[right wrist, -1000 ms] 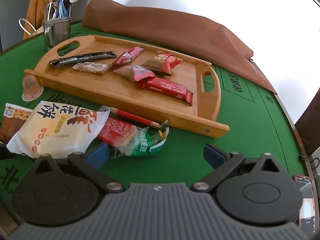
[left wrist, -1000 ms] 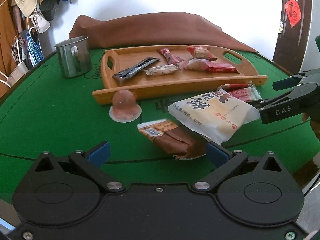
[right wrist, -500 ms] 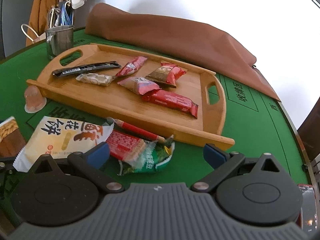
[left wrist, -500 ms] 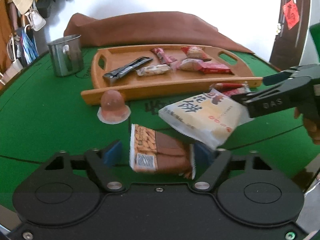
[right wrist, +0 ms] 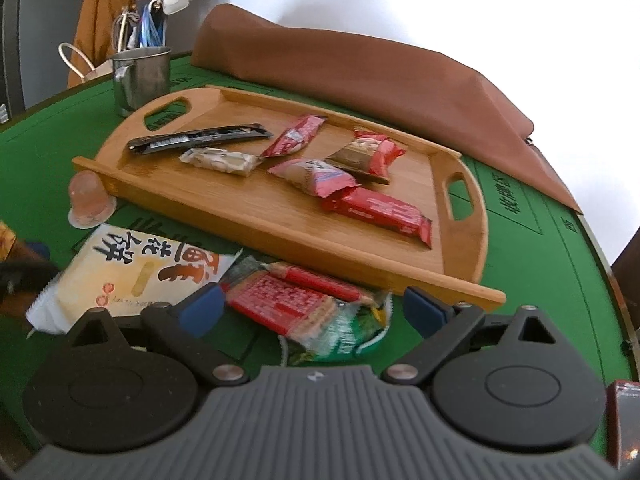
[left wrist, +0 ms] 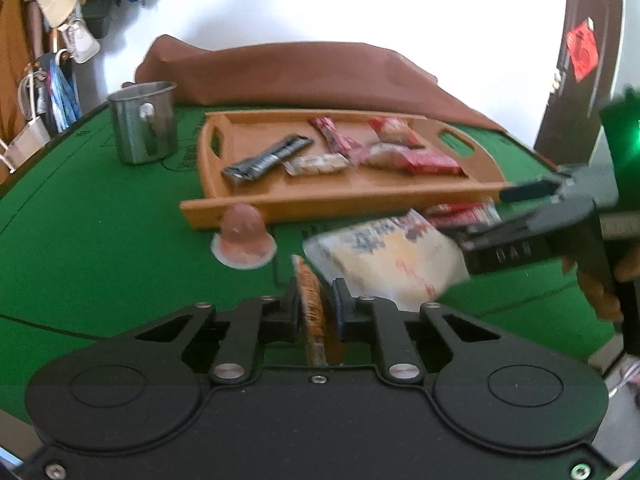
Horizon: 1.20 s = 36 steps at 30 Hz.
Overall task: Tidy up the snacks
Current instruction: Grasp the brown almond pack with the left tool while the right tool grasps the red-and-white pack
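My left gripper (left wrist: 317,300) is shut on a brown almond snack pack (left wrist: 314,312), which stands on edge between the pads just above the green table. Right beside it lies a white and yellow cake pack (left wrist: 388,256). My right gripper (right wrist: 312,310) is open and its jaws are closing, with a red packet (right wrist: 280,300) and a green packet (right wrist: 348,332) lying between the fingers, untouched by the pads. A wooden tray (right wrist: 280,232) behind them holds several wrapped snacks. A pink jelly cup (right wrist: 90,200) sits at the tray's near left corner.
A steel mug (left wrist: 144,124) stands left of the tray. A brown cloth (left wrist: 300,76) is heaped along the table's far edge. A red stick pack (right wrist: 320,280) lies against the tray's front rim. Bags hang at the far left.
The left jaws went from wide open to shut on the brown almond pack, which tipped from flat onto its edge. The right gripper has edged over the red and green packets.
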Available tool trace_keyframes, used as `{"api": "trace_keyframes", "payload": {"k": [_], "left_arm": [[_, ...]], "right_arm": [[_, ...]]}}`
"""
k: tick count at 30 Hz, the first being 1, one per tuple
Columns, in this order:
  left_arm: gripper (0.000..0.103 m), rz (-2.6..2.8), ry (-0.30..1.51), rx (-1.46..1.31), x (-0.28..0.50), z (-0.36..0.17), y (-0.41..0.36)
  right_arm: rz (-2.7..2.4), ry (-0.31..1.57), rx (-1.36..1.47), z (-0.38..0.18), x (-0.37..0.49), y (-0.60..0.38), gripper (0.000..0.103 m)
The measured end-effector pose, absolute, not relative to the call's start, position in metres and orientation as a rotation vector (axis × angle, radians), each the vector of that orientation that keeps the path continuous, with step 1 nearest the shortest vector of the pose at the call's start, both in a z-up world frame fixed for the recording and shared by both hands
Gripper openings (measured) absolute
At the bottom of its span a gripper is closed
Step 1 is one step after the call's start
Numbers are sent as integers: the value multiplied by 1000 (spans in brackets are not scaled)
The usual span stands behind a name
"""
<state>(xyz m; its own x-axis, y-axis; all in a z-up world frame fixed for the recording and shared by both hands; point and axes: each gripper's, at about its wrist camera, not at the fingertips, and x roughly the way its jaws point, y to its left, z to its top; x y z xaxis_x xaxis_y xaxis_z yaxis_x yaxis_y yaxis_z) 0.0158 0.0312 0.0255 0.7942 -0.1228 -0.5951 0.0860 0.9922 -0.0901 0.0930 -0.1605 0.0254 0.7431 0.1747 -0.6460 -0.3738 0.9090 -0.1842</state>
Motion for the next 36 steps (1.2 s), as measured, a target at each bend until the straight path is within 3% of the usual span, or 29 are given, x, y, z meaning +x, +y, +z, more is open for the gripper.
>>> {"api": "trace_keyframes", "payload": {"k": [8,15,19,22,26,36], "left_arm": [[15,-79,644,-101,18,28,47],[29,-103,691,-101,13,16,41],[29,-100,689,-107,11,15,41],[23,-104,682,-117,11,17,44],[14,-106,664,-119,15,24,45],[13,-79,643,-149,29,32,58]], "right_arm": [[357,714,-244,29,91,-159,73],[375,710,-281,29,86,-151,68],[411,706,-326,31,72,-145,59],[442,730,-308,32,65,-147,47],[459,731,-326,31,59,-147,47],[491,720,-391,24,70,-139,64]]}}
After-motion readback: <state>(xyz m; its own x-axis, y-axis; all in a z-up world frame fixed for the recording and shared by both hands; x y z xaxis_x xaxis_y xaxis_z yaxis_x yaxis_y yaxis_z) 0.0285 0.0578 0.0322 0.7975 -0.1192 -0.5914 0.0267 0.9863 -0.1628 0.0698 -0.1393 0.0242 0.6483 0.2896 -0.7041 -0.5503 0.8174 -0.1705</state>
